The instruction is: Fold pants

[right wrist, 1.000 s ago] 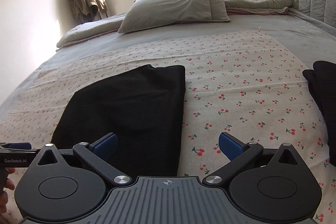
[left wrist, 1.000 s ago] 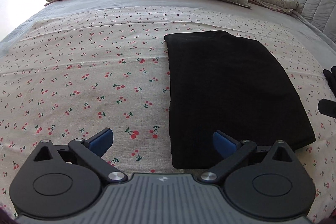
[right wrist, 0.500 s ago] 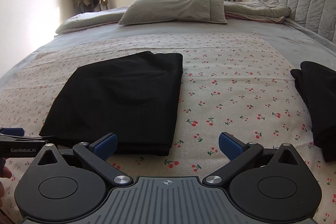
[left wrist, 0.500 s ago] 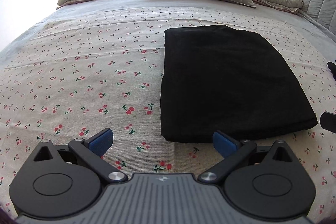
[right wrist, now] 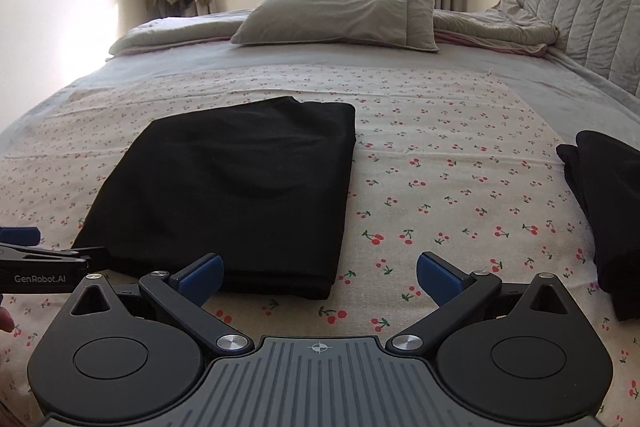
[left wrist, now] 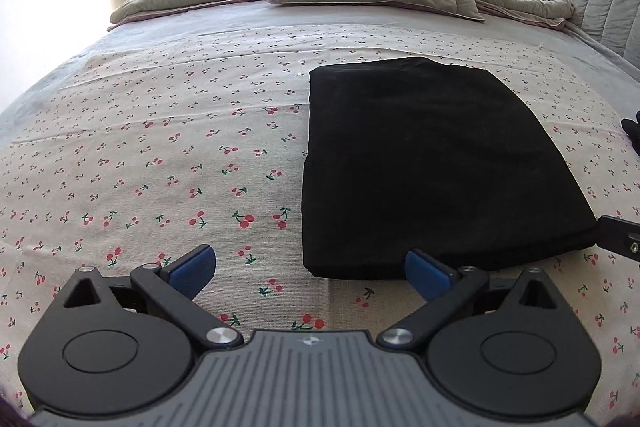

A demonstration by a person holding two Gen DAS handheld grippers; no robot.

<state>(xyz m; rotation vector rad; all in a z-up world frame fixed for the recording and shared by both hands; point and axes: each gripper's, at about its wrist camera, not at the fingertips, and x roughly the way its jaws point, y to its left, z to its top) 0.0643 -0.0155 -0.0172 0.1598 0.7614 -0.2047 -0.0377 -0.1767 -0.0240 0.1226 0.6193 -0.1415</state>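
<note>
Both tools have drawn back from folded pants (left wrist: 436, 163); dark pile (right wrist: 608, 211) rightward.

Bed (left wrist: 120, 99) with grey sheet, and a cherry-print cloth (left wrist: 180, 155) spread flat over its middle and near part. Folded black pants (left wrist: 432, 167) lie flat on the cherry cloth as a neat rectangle; a second dark garment pile (right wrist: 608, 211) sits on the same cloth, well apart to the right, cut off by the frame edge. At the far end, a grey pillow (right wrist: 340, 15) lies on the bed, with a folded grey quilt (right wrist: 172, 35) to its left and a rumpled grey blanket (right wrist: 496, 31) to its right.
</note>
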